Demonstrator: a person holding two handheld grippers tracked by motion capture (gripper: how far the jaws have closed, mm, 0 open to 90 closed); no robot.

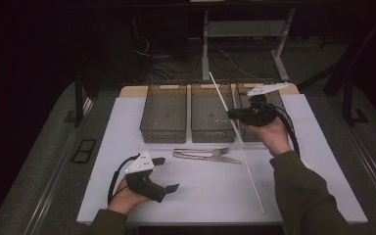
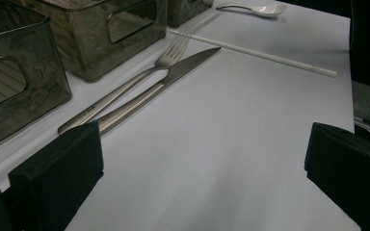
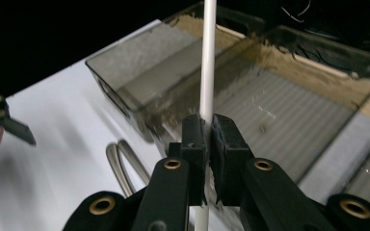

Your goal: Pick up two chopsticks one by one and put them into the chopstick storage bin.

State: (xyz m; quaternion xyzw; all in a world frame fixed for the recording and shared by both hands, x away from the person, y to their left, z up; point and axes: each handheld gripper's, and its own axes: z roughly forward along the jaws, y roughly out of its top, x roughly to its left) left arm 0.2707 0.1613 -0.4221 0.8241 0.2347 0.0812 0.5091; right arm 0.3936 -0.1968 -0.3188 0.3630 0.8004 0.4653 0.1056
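1. Nearest the camera, the left gripper rests low over the white table, the person's hand under its body; its jaws stand wide apart with nothing between them.
2. Farther in, the right gripper is raised in the right hand, its jaws clamped tight on a long white rod. The rod slants from the table's near edge up past the bins.
3. A fork and a knife lie side by side, touching, on the table between the two grippers.
4. Three smoked, see-through bins stand in a row at the far edge. The left and middle ones appear empty; the right one is partly hidden by the gripper.
5. A white spoon lies beyond the rod in the left gripper view.
6. Behind, a dark room with cables on the floor.
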